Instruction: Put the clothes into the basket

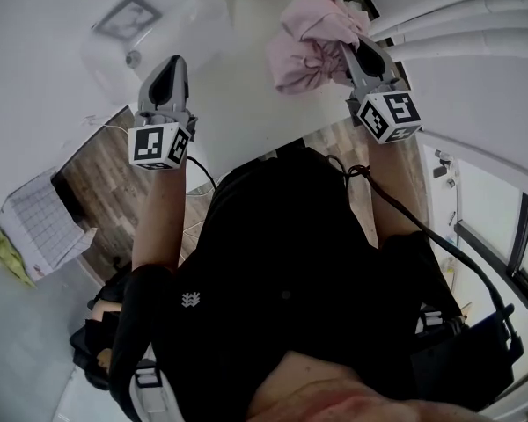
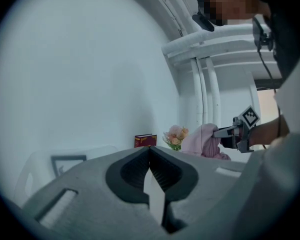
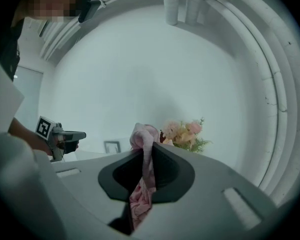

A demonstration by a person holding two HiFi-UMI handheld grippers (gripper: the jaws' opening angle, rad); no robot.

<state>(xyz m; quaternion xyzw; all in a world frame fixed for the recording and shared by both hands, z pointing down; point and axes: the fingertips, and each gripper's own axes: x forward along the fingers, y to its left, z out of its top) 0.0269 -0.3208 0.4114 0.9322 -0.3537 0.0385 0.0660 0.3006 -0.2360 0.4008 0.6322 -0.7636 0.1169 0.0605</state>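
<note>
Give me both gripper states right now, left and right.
Left gripper: closed, nothing between the jaws.
Right gripper: closed on the pink garment.

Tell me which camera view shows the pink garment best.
Head view: most of the pink garment shows there, bunched at the tip of the right hand-held gripper. The right gripper view shows only a strip pinched between its jaws; the left gripper view shows it small, from the side.

Bright, even light, fisheye-warped edges
</note>
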